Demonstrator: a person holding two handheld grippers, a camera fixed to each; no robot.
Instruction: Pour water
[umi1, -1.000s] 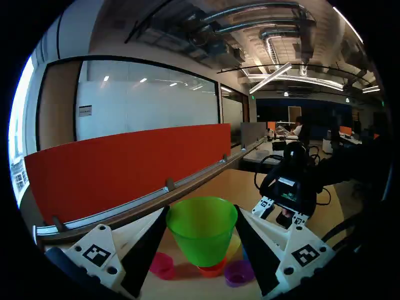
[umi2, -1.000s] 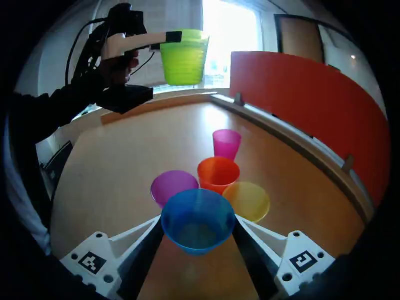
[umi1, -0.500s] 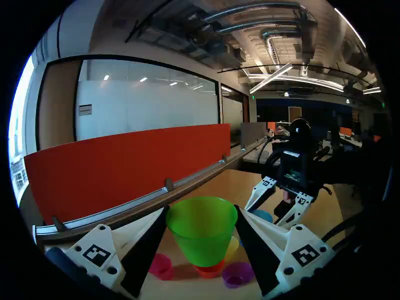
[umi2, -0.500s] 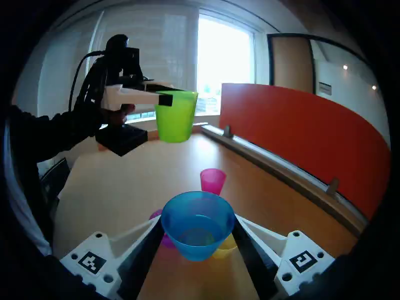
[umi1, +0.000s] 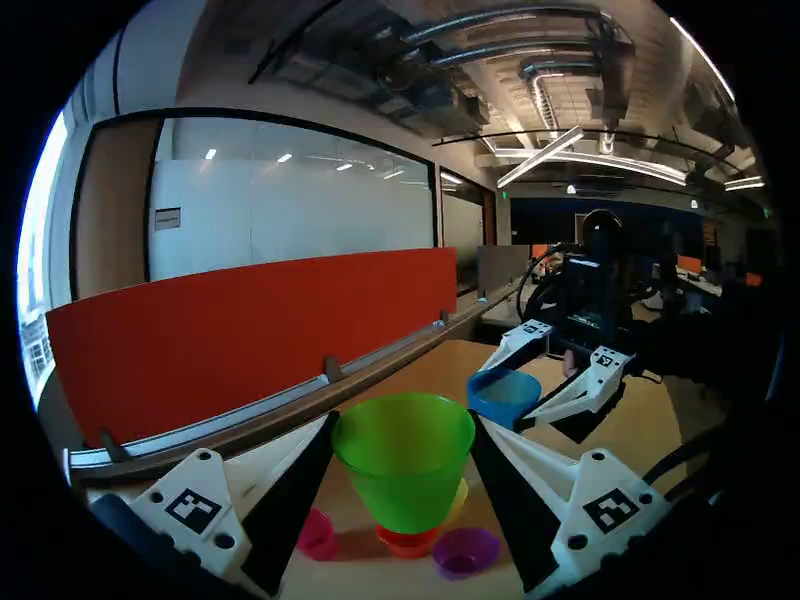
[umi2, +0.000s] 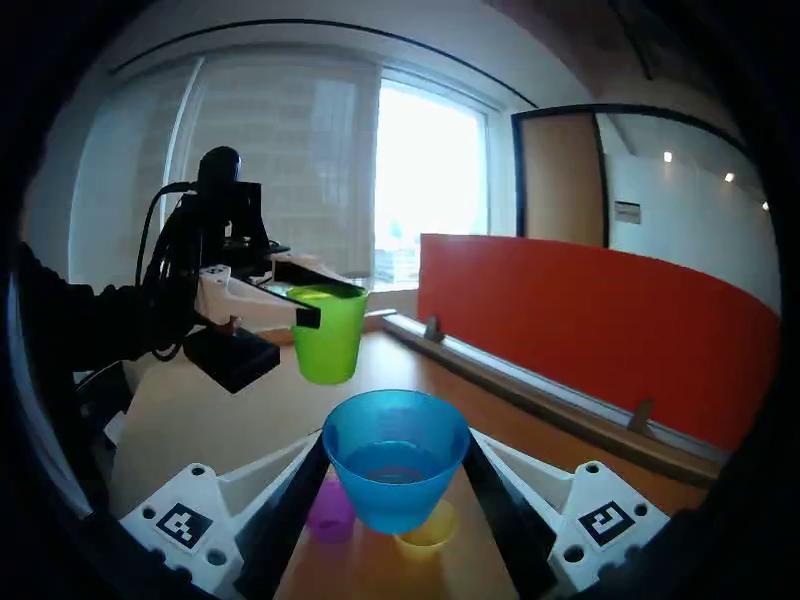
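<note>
Right gripper: the right gripper (umi2: 395, 462) has both fingers pressed on opposite sides of the blue cup (umi2: 395, 455), which it holds upright and off the table.
Water: a shallow pool of water (umi2: 392, 472) lies in the bottom of the blue cup.
Left gripper: the left gripper (umi1: 403, 470) is clamped the same way on the green cup (umi1: 403, 455), upright and in the air, with no water to be made out in it.
Where the cups are: the two raised cups face each other, near but not touching, at about the same height.
Handling: both look like thin, smooth plastic, so light and fairly stiff but likely to flex under a hard squeeze. The tapered walls could slip down between the fingers.
Best hold: high on the wall just under the rim, as now. The water will probably slosh if the cup is tipped fast.
Spare cups: a pink cup (umi1: 318, 532), an orange cup (umi1: 405, 540), a purple cup (umi1: 465, 550) and a yellow cup (umi1: 458, 495) stand close together on the table below.
Surface: the wooden table (umi2: 260, 410) is smooth and level, so spilt water would likely spread.
Divider: a red partition (umi1: 250, 320) runs along the far edge of the table.
Room: an open office with a bright window (umi2: 425, 180) and bare ceiling ducts (umi1: 520, 40).
</note>
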